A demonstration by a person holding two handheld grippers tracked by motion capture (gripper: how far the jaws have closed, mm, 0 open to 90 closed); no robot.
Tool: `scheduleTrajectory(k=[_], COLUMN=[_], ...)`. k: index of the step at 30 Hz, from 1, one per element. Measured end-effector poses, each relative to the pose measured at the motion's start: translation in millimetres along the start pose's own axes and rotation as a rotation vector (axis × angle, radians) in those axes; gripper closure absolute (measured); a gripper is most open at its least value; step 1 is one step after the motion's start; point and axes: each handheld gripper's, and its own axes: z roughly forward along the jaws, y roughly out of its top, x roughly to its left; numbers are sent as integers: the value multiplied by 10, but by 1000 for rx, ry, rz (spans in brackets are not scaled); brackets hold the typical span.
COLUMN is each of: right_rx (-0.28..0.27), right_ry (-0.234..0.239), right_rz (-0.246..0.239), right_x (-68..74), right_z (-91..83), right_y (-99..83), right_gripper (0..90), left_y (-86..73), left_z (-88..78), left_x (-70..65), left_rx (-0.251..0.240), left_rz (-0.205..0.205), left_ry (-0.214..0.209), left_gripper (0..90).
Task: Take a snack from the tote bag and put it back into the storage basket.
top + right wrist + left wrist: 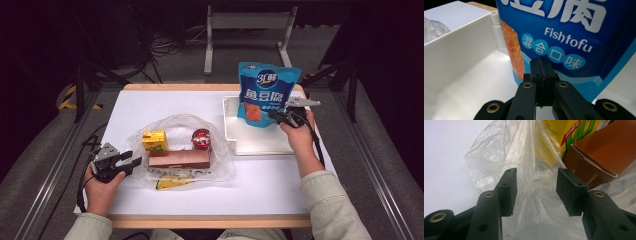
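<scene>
Over the white tray (235, 142) at the table's (165, 97) right side, the right tongs (276, 116) pinch the lower edge of a blue fish-tofu pouch (265, 90) and hold it upright.

Seen from the right gripper view, those jaws are pressed together on the pouch's bottom seam, above the tray floor. At the left, the left tongs (134, 159) stand partly open at the edge of a clear plastic bag (220, 167), gripping nothing; the film (536, 185) lies between the pads. On the bag sit a yellow carton (154, 140), a brown box (179, 159) and a red can (201, 139).
</scene>
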Motion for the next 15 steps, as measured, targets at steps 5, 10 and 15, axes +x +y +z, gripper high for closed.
scheduleTrajectory(k=[5,10,15], right_rx=[1,-8,-28], right_ry=[-15,-12,7], right_rz=[13,28,15], right_x=[-36,-64,-2], right_z=[10,-5,-73], right_y=[-4,-17,46], right_gripper=[900,900,900], left_y=[0,-4,-2], left_z=[0,-5,-4], left_x=[2,7,4], left_rx=[2,7,3], left_rz=[1,0,-3], left_ry=[1,0,1], left_gripper=[516,516,516])
